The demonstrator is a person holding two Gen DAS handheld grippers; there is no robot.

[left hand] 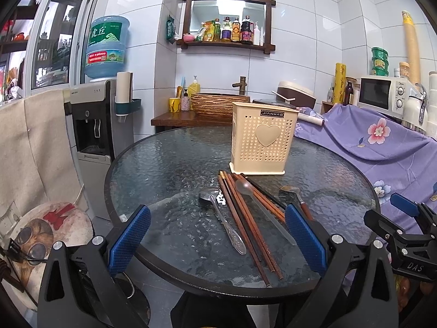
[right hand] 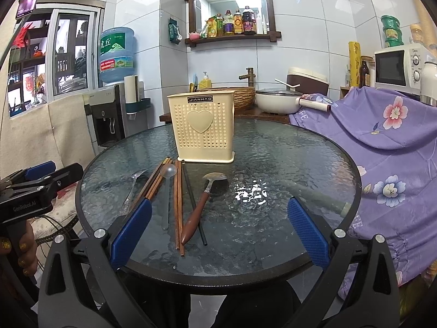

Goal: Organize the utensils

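Note:
A cream perforated utensil holder (left hand: 263,142) (right hand: 202,131) stands upright on the round glass table (left hand: 169,164) (right hand: 286,158). In front of it lie several brown chopsticks (left hand: 245,224) (right hand: 179,210), a metal spoon (left hand: 222,218) (right hand: 131,191), a clear plastic spoon (left hand: 262,207) (right hand: 166,191), a black chopstick (right hand: 194,205) and a wooden-handled spoon (left hand: 296,196) (right hand: 203,205). My left gripper (left hand: 218,235) is open and empty above the table's near edge. My right gripper (right hand: 218,232) is open and empty, to the right of the left one.
A purple floral cloth (left hand: 382,147) (right hand: 387,142) covers furniture right of the table. A water dispenser (left hand: 92,125) (right hand: 109,114) and a cushioned stool (left hand: 49,232) stand left. A counter with a basin (left hand: 218,104), a pot (right hand: 275,98) and a microwave (left hand: 382,93) is behind.

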